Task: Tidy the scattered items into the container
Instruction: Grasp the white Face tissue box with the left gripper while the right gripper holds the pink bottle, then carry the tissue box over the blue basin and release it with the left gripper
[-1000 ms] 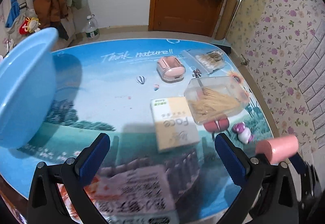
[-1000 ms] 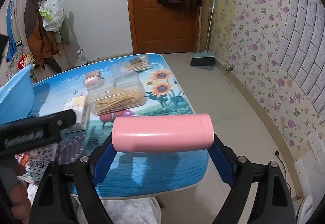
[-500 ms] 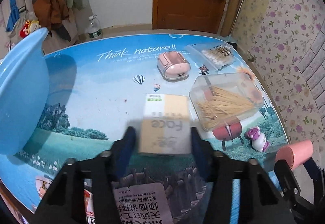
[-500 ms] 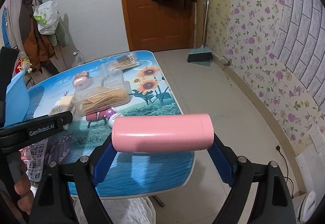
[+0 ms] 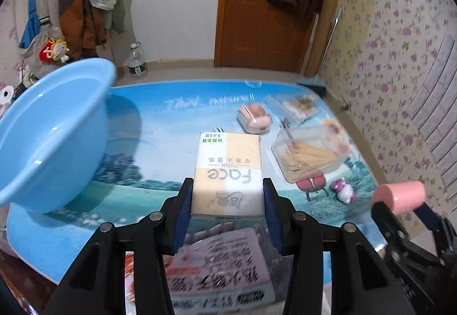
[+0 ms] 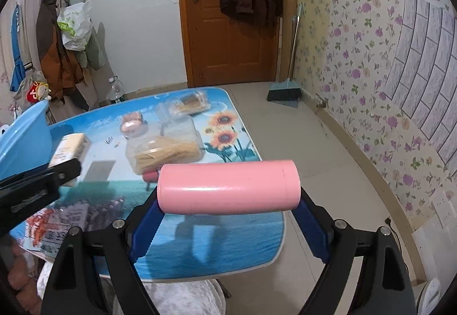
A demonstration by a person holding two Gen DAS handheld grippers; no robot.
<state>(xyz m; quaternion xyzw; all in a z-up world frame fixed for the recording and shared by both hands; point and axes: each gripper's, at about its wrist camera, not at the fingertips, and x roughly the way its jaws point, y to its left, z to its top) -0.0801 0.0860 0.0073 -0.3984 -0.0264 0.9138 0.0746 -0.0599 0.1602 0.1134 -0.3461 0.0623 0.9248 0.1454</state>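
The tissue pack (image 5: pixel 228 172), clamped in the left gripper (image 5: pixel 227 210), must travel to the blue basin (image 5: pixel 54 138) at its left; the right gripper (image 6: pixel 228 219) grips the pink cylinder (image 6: pixel 228 186).

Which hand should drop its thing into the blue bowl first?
Probably the left: the left gripper holds the tissue pack right beside the blue bowl. The right gripper, gripping the pink cylinder, sits farther away.
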